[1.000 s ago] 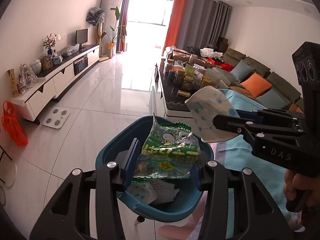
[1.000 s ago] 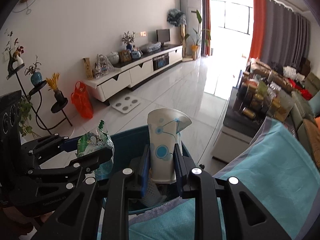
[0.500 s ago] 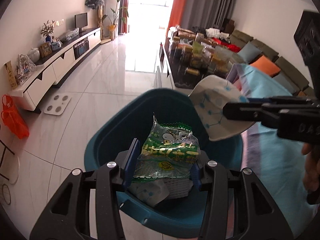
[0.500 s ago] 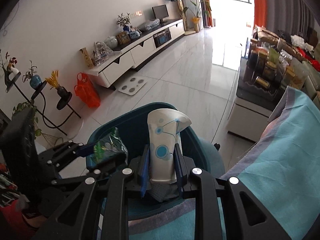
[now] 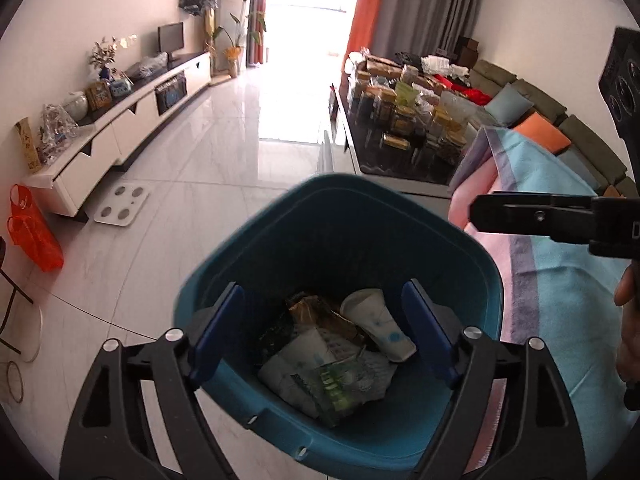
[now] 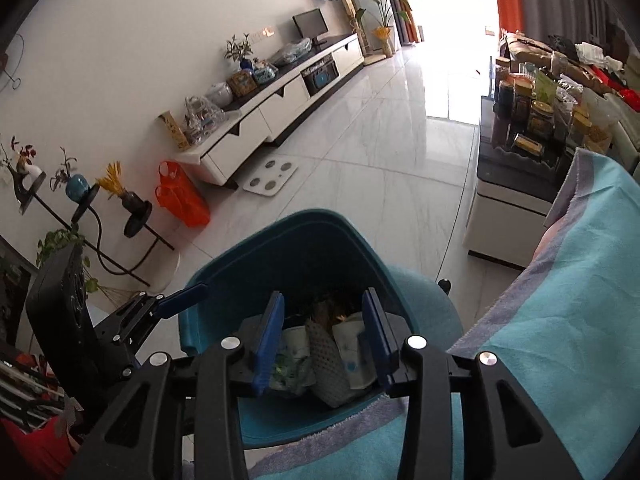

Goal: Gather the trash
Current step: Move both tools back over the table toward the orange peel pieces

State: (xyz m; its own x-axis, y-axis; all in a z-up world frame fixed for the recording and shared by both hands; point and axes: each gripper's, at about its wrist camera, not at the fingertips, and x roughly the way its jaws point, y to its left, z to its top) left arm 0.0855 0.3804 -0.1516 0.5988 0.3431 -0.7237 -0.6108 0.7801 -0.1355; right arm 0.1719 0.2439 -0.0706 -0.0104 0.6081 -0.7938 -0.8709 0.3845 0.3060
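A teal trash bin (image 5: 340,216) stands on the floor beside the table; it also shows in the right wrist view (image 6: 304,236). Inside lie a white paper cup with blue dots (image 5: 378,330), a green snack wrapper (image 5: 336,384) and other scraps. My left gripper (image 5: 324,332) is open and empty above the bin. My right gripper (image 6: 322,338) is open and empty above the bin too; it shows side-on in the left wrist view (image 5: 532,218). The left gripper shows at the left of the right wrist view (image 6: 176,298).
A table edge with a turquoise and pink cloth (image 5: 560,280) is at the right of the bin. A dark coffee table crowded with jars (image 5: 404,136) stands beyond. A white TV cabinet (image 5: 120,128), a bathroom scale (image 5: 122,204) and an orange bag (image 5: 34,232) are at the left.
Both grippers have opened. The snack wrapper dropped from the left gripper and the paper cup from the right gripper into the bin. Both views now look more steeply into the bin.
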